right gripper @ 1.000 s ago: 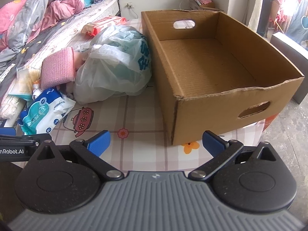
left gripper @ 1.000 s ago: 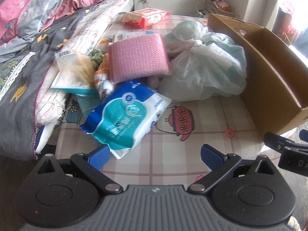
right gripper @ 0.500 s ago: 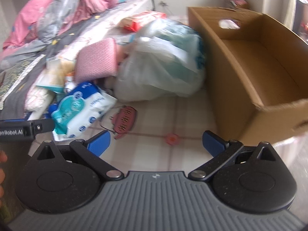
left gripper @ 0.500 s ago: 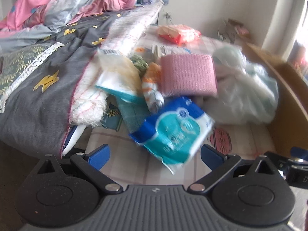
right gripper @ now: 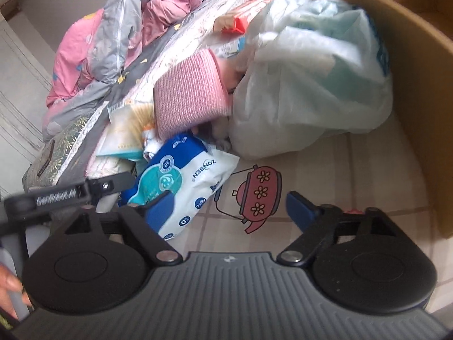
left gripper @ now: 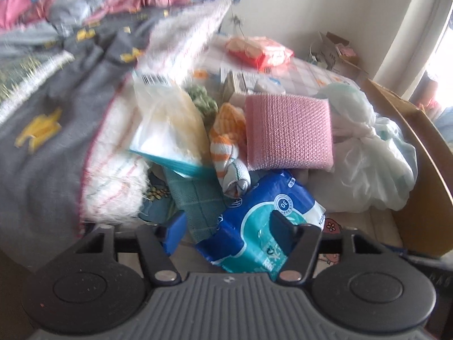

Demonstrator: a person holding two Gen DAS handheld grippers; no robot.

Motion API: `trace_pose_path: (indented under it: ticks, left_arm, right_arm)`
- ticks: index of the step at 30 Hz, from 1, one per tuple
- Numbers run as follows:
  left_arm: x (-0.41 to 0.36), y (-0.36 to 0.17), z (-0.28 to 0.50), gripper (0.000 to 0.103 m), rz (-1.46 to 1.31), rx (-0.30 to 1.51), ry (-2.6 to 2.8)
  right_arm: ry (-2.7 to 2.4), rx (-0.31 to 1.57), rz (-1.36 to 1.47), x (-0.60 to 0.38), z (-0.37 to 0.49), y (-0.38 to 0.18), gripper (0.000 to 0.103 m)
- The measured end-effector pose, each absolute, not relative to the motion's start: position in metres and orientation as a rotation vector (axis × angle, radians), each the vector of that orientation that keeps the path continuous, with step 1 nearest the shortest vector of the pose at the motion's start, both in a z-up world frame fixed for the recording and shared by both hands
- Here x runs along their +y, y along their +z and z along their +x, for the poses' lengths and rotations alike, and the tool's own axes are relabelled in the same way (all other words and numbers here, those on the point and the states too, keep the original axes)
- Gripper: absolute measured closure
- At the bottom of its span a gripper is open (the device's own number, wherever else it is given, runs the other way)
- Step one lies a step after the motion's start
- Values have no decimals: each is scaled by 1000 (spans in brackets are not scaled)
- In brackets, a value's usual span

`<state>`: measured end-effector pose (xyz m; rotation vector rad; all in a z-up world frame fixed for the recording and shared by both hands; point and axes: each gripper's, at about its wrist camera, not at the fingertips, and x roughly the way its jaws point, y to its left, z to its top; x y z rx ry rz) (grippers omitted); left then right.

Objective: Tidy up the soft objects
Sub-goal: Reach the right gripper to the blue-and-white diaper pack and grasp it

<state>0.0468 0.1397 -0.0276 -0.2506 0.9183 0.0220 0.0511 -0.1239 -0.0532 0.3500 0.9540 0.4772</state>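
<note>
**Both claws closing in on the wipes pack**

Left wrist view — now sitting much nearer the pile than a second ago, with the left gripper [left gripper: 230, 228] narrowing from full spread. Straddling the near end of the blue wipes pack [left gripper: 263, 223], pack between the jaws, pads not visibly pressing yet. Looking like step 1, a pick-up just starting. Crowding the pack closely: green cloth [left gripper: 198, 201] on its left, striped sock [left gripper: 229, 155] and pink pad [left gripper: 287, 133] behind, white plastic bag [left gripper: 373, 164] on its right.

Right wrist view — swung away from the cardboard box [right gripper: 419, 90] toward the pile, right gripper [right gripper: 223, 204] also narrowing. Left finger lying over the pack's corner, right finger over bare tablecloth [right gripper: 325, 170], nothing clamped. Leaving open tablecloth between pack and box wall — room for carrying across, though the box's near wall needs clearing.
</note>
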Motion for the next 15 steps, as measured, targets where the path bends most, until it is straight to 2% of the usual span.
trace_pose_path:
  ticks: [6,7,15]
  left_arm:
    - [139,-44,63,40,-340,1009,-66]
    - [136,-45,62,36,-348,1021,-93]
    - [112,-55,38,36,-336,1096,-276]
  right_arm:
    - [472,956,368,-124,57,-59,46]
    - [469,958,377,-128,57,-59,49]
    - [437,990,466,-150,64,-70,52]
